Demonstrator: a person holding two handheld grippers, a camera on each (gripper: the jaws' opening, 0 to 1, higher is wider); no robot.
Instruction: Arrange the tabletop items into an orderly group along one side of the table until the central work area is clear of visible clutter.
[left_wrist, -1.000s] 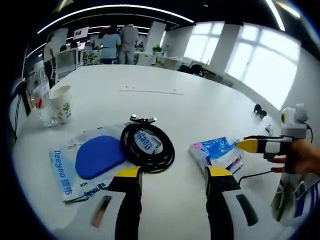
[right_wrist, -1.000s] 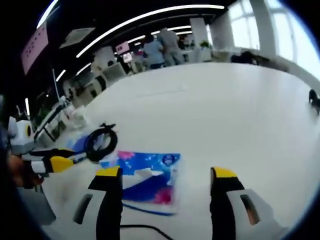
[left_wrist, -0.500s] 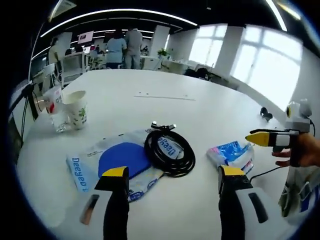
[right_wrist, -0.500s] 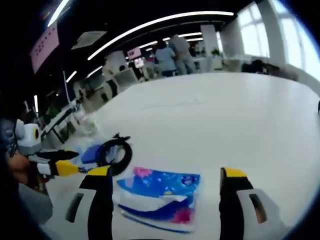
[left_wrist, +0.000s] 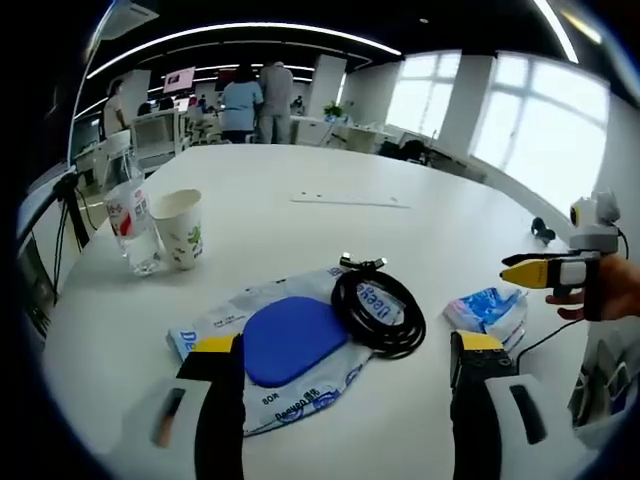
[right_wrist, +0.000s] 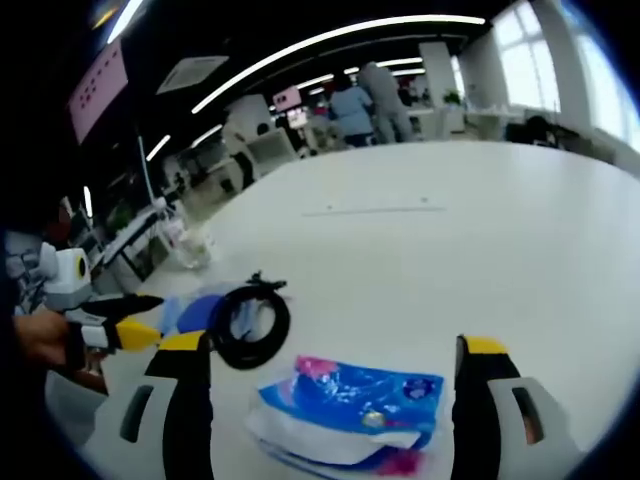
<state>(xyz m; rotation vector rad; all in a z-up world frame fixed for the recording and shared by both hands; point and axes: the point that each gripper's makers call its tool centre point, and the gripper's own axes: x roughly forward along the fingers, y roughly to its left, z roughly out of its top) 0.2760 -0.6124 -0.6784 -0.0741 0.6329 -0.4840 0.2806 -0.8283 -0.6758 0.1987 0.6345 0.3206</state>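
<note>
Left gripper (left_wrist: 347, 350) hovers, jaws apart, above a coiled black cable (left_wrist: 378, 312) on the white table (left_wrist: 300, 230). Right gripper (right_wrist: 332, 350) frames a blue plastic tissue pack (right_wrist: 350, 405), jaws apart.

Black cable coil (left_wrist: 380, 311); blue pad (left_wrist: 290, 338); tissue pack (right_wrist: 352, 404) blue (pink patches).

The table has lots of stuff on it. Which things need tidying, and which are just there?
To tidy: coiled black cable, blue pad on its plastic bag, tissue pack, paper cup, plastic bottle.

Just there: small black object far off, office desks, people.
</note>
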